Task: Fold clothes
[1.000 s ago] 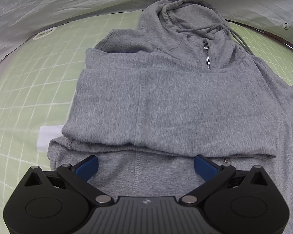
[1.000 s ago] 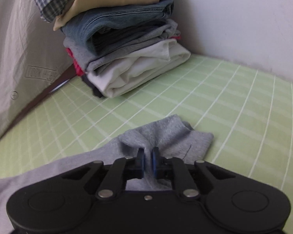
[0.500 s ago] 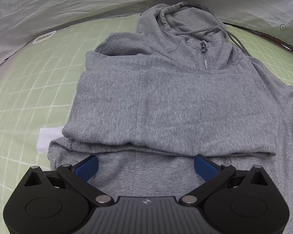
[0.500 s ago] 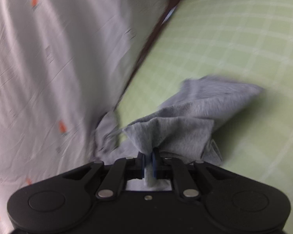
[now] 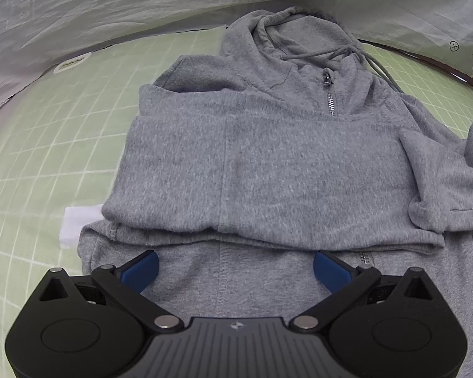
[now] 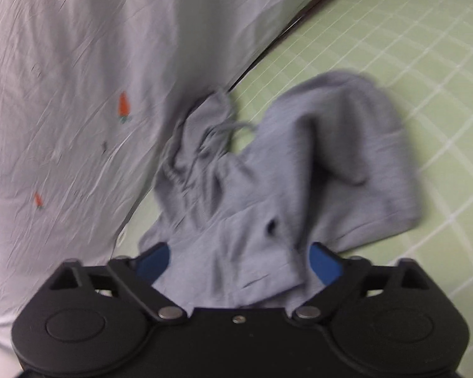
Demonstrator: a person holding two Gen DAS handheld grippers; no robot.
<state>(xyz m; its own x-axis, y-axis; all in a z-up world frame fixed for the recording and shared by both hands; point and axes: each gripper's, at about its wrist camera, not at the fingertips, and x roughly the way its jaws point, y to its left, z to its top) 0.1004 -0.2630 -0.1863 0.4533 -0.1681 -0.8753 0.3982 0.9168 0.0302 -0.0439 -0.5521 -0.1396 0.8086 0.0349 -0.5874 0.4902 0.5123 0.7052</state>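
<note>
Grey hoodie lies on the green grid mat, hood at the far end by the white sheet, zip centred below it. Bottom part is folded up over the chest; near hem sits just past the left gripper. Small white patch pokes out at the hoodie's left edge. No bins or boxes in view.

L gripper: blue pads spread wide over the lower hoodie cloth, nothing pinched between them.

R gripper: jaws opening, pads wide apart; a bunched sleeve and body cloth lie loose between and beyond them, not pressed by either pad. R view is motion-blurred. Sheet with small orange carrot prints fills its left side, mat on the right.

Vs 1 s ago: R gripper was clamped on the sleeve cuff out on the mat facing a clothes stack; the stack is out of its view, and the sleeve now lies across the hoodie's right side in the L view. L gripper view unchanged otherwise.
</note>
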